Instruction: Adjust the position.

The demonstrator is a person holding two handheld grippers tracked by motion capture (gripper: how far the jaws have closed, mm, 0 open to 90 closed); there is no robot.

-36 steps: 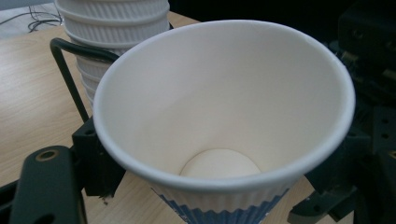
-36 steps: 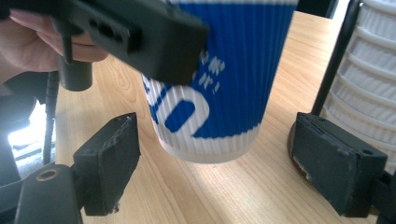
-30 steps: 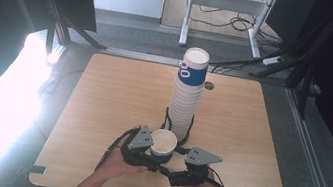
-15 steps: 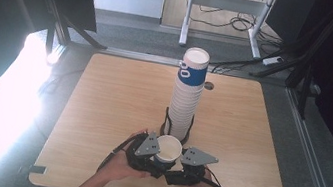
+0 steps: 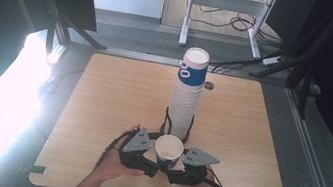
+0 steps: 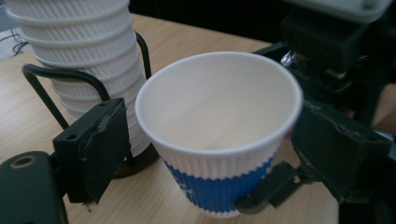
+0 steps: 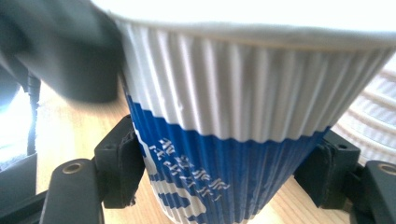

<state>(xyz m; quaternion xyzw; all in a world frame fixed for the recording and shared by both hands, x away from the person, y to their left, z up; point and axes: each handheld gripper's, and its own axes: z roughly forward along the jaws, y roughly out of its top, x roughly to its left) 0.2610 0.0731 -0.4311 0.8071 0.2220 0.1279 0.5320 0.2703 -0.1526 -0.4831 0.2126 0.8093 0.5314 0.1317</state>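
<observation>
A paper cup (image 5: 168, 149), white above a blue band, stands upright near the table's front edge between both grippers. My right gripper (image 7: 223, 175) has just been closing, and its black pads (image 7: 119, 168) press the cup's blue band (image 7: 233, 154) from both sides. My left gripper (image 6: 217, 154) has just been opening. The cup (image 6: 219, 126) still sits between its jaws, and the left pad (image 6: 95, 147) stands clear of the rim. In the high view the left gripper (image 5: 153, 165) is left of the cup and the right gripper (image 5: 176, 173) right of it.
A tall stack of matching cups (image 5: 187, 97) stands in a black wire holder (image 5: 168, 121) just behind the held cup, mid-table. The wooden table (image 5: 113, 95) has a small round hole (image 5: 208, 86) at the back. Hands and cables lie along the near edge.
The cup and the left gripper have shifted slightly right and toward the near edge. The right gripper has closed in on the cup from the right.
</observation>
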